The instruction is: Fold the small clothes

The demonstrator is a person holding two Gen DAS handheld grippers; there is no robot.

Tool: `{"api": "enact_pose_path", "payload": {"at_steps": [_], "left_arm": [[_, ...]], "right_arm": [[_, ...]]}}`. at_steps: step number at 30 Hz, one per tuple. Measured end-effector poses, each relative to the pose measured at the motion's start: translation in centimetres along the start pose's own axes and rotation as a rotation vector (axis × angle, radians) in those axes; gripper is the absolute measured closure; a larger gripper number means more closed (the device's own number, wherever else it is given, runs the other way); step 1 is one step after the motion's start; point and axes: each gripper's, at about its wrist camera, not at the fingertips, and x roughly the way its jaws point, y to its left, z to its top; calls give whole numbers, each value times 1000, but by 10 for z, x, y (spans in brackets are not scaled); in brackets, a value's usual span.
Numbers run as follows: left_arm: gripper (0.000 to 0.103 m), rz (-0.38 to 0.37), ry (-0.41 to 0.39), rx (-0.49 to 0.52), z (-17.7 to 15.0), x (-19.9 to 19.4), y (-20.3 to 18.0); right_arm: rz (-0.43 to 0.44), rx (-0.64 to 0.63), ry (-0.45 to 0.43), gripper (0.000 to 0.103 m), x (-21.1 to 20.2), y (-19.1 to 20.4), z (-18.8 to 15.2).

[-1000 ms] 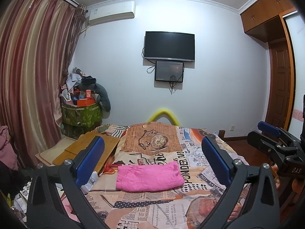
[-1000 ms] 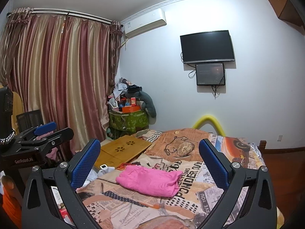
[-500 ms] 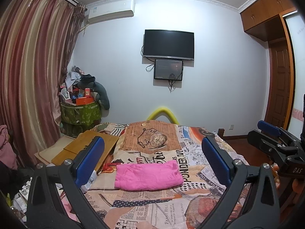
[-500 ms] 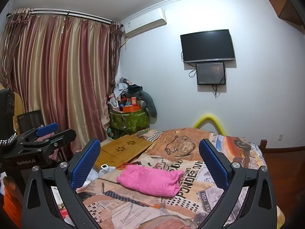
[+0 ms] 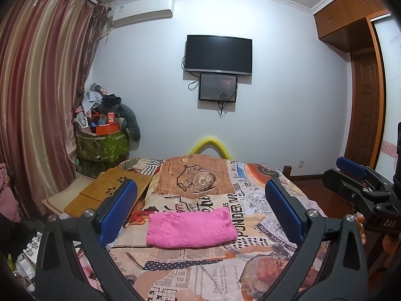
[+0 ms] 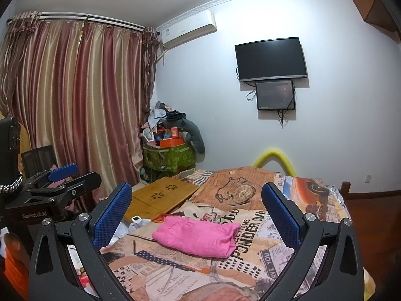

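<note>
A pink garment (image 5: 190, 230) lies folded into a flat rectangle on the bed's newspaper-print cover (image 5: 200, 276); it also shows in the right wrist view (image 6: 198, 235). My left gripper (image 5: 200, 210) is open and empty, held above and short of the garment. My right gripper (image 6: 198, 213) is open and empty, also held back from it. The right gripper shows at the right edge of the left wrist view (image 5: 361, 183), and the left gripper at the left edge of the right wrist view (image 6: 60, 183).
A wooden lap table (image 5: 110, 193) lies at the bed's left side. A green bin piled with clutter (image 5: 102, 145) stands in the corner by the curtains (image 5: 37, 100). A TV (image 5: 218, 52) hangs on the far wall. A wooden door (image 5: 366, 110) is at the right.
Both grippers have drifted slightly, staying open. The pink garment has not moved.
</note>
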Motion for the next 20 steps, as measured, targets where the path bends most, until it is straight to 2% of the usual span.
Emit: {"api": "enact_pose_path", "payload": {"at_steps": [20], "left_arm": [[0, -32, 13, 30, 0, -2, -6]], "right_arm": [[-2, 13, 8, 0, 0, 1, 1]]}}
